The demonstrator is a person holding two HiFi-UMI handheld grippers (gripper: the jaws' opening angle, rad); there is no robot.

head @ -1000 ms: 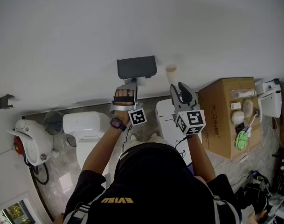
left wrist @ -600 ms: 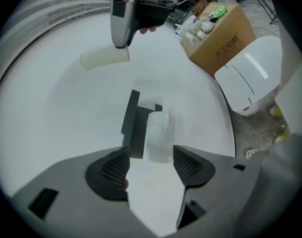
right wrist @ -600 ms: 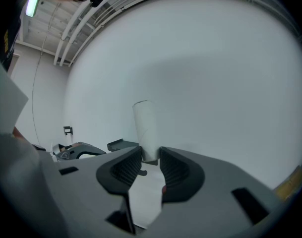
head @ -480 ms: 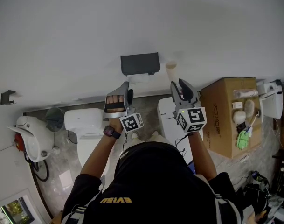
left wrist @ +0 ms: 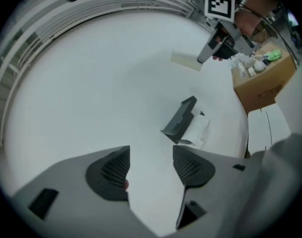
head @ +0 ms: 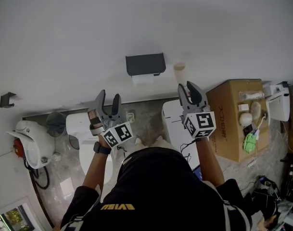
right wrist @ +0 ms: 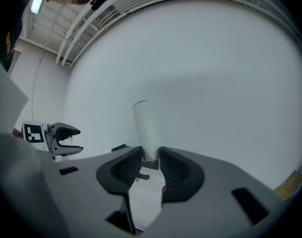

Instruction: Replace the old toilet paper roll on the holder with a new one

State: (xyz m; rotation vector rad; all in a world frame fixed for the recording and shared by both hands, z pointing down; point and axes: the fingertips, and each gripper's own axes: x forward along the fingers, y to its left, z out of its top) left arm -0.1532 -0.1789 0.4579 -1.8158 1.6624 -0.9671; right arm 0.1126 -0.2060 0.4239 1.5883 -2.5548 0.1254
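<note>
A dark grey holder (head: 145, 64) hangs on the white wall with white paper (head: 143, 79) showing under its cover. In the left gripper view the holder (left wrist: 180, 119) and its paper (left wrist: 199, 131) lie beyond the jaws. My left gripper (head: 109, 96) is below and left of the holder, apart from it, open and empty (left wrist: 151, 157). My right gripper (head: 185, 86) is to the holder's right, shut on an empty cardboard tube (head: 179, 72). That tube (right wrist: 145, 128) stands upright between the pads of the right gripper (right wrist: 151, 155).
Below the wall stand a white toilet (head: 88, 129), a white cabinet (head: 175, 124) and a cardboard box (head: 233, 114) with small items on top. A white fixture (head: 33, 143) is at far left. A small dark hook (head: 6, 101) sits on the wall.
My left gripper has drawn back from the holder, down and to the left, and rolled so its jaws point up. The right gripper with the tube has barely moved.
</note>
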